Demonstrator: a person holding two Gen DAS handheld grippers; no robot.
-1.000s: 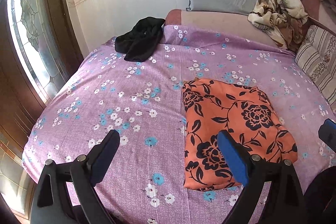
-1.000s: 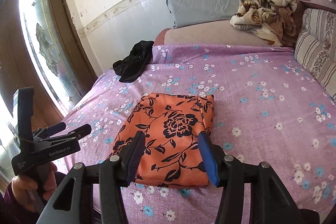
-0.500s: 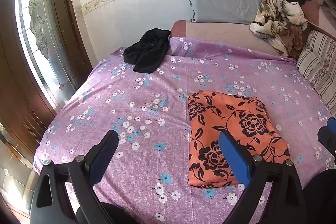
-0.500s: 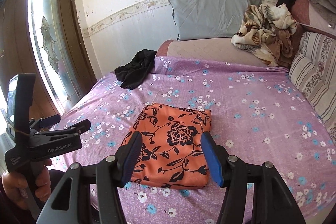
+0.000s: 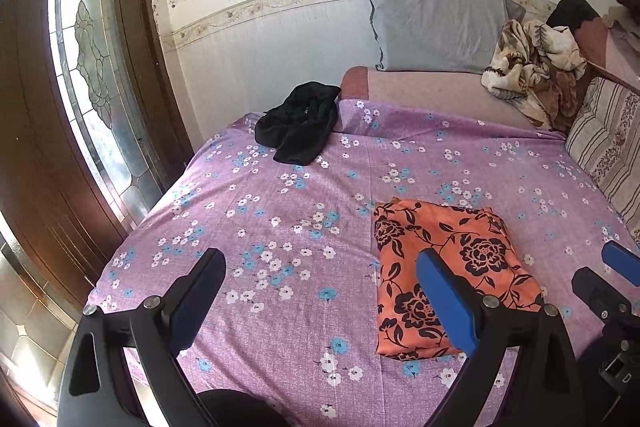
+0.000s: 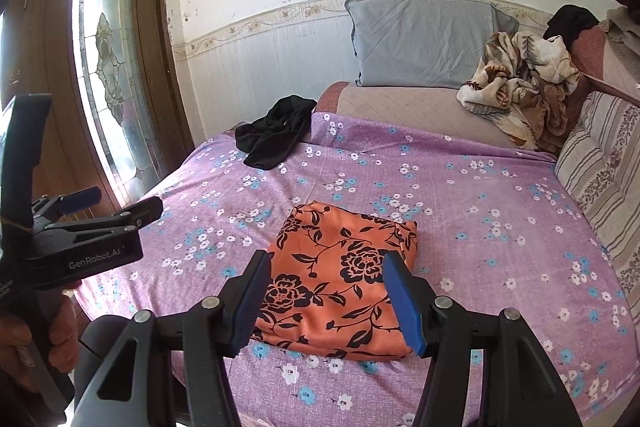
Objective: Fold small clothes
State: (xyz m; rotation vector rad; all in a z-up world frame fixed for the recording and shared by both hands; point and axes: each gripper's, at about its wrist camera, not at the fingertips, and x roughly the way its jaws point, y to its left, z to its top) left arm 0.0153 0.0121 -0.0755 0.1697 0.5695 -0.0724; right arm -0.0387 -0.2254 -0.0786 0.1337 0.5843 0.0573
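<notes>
1. Purple bedsheet (image 5: 304, 195) with small white and blue flowers covers a bed that fills most of both views; a white wall with a patterned border runs behind it.
2. On the sheet, toward the near edge of the bed, lies the orange cloth (image 5: 444, 267) with black roses, folded into a neat flat rectangle.
3. In the right wrist view the orange cloth (image 6: 344, 279) sits straight ahead, just beyond the fingertips.
4. The left claw (image 5: 324, 287) hangs above the near part of the bed, its jaws spread wide and holding nothing; the cloth lies off to its right side, partly behind the blue-padded finger.
5. The right claw (image 6: 324, 291) is also spread open and empty, raised above the cloth and not touching it.
6. The left claw (image 6: 80, 227) shows at the left edge of the right wrist view, held by the person's left hand (image 6: 36, 331).
7. A crumpled black garment (image 5: 300, 127) lies at the far left of the bed, well apart from the folded cloth.
8. A grey pillow (image 5: 436, 27) leans against the wall at the head of the bed.
9. A rumpled beige and brown blanket (image 5: 532, 71) is heaped at the far right, near a striped cushion (image 5: 608, 147).
10. A wooden door with leaded glass (image 5: 92, 59) stands to the left of the bed.
</notes>
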